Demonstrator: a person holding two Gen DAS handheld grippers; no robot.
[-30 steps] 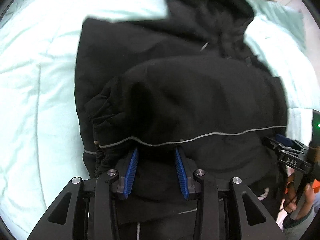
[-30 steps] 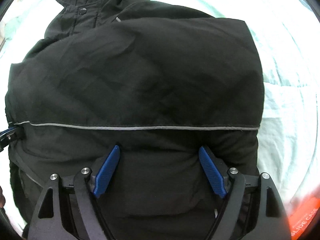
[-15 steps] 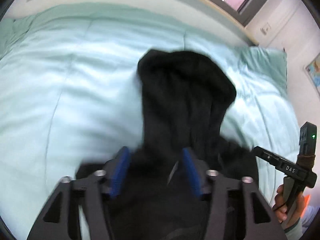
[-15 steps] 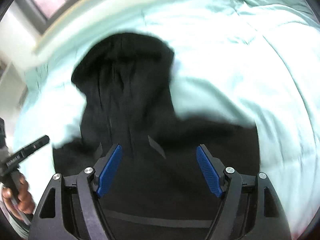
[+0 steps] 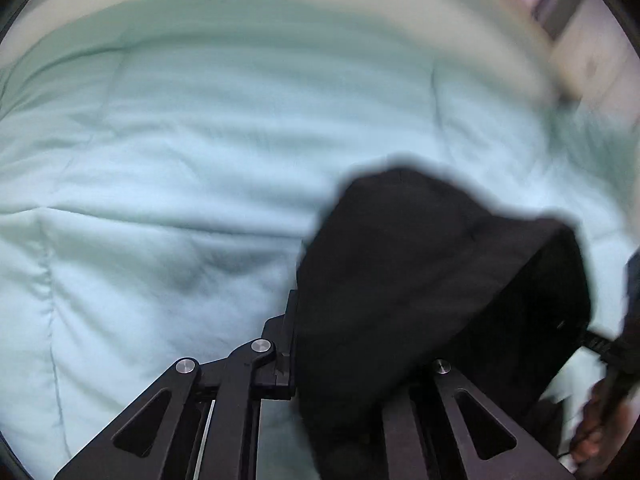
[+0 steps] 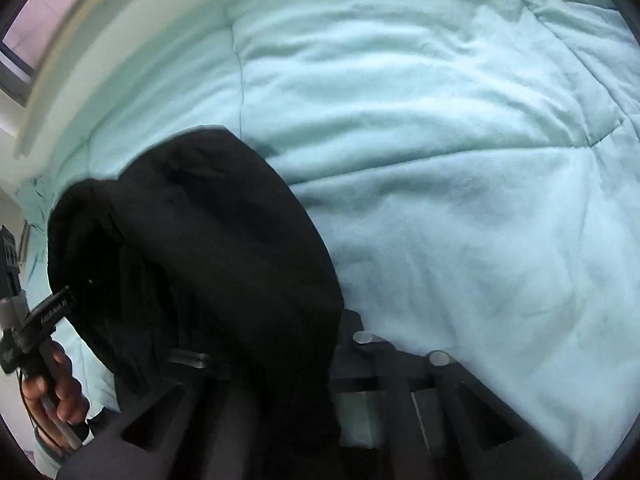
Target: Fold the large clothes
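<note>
Fabric is filling the lower middle of both wrist views: a black hooded jacket (image 5: 432, 280) is lying on a pale green quilted bedspread (image 5: 180, 160), its hood end bunched over the tools, probably because the two hands are working the same edge to carry it into a fold; the left gripper (image 5: 336, 376) is sitting at the jacket's left border with its fingers drawn right together, and cloth is draped across the tips, so I cannot tell whether any of it is pinched between the pads; the right gripper (image 6: 280, 384) is likewise closed down fully and mostly buried under the black cloth, and a grip is equally impossible to confirm there; the left wrist view is showing the right-hand tool only as a dark blur at its right edge, with a smeared wall beyond the bed; the right wrist view is showing more, namely the person's hand (image 6: 52, 392) wrapped around the other tool's handle at lower left, the hood's dark hollow, and a window (image 6: 44, 12) at the upper left.
</note>
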